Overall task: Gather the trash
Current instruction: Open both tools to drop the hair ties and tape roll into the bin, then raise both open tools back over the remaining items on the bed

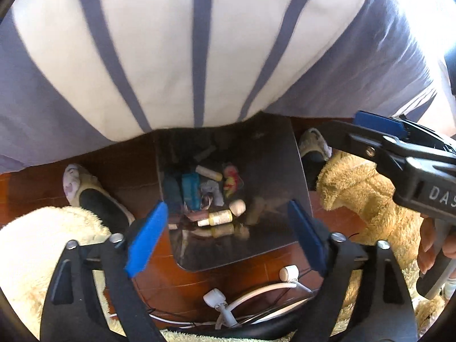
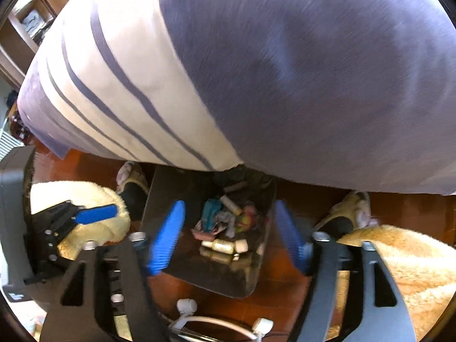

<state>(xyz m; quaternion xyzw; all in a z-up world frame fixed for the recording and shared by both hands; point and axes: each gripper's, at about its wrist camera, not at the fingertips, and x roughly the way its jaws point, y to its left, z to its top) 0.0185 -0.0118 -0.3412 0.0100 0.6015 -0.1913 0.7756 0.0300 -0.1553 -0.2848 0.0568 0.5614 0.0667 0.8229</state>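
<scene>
A dark clear-walled trash bin (image 1: 273,171) stands on the red floor below me and holds several pieces of trash: small yellow bottles (image 1: 218,218), a teal packet (image 1: 190,188) and crumpled wrappers (image 1: 211,192). My left gripper (image 1: 228,236) hangs open and empty above the bin's near rim. My right gripper (image 2: 229,236) is also open and empty above the same bin (image 2: 265,262); it also shows in the left wrist view (image 1: 376,122) at the right edge. The bottles (image 2: 223,245) and teal packet (image 2: 209,211) show in the right wrist view too.
My striped white and purple shirt (image 1: 199,42) fills the upper half. My slippered feet (image 1: 85,191) (image 1: 313,145) flank the bin. A white plush (image 1: 34,248) lies left, a tan plush (image 1: 367,193) right. White cables and plugs (image 1: 228,299) lie near the front.
</scene>
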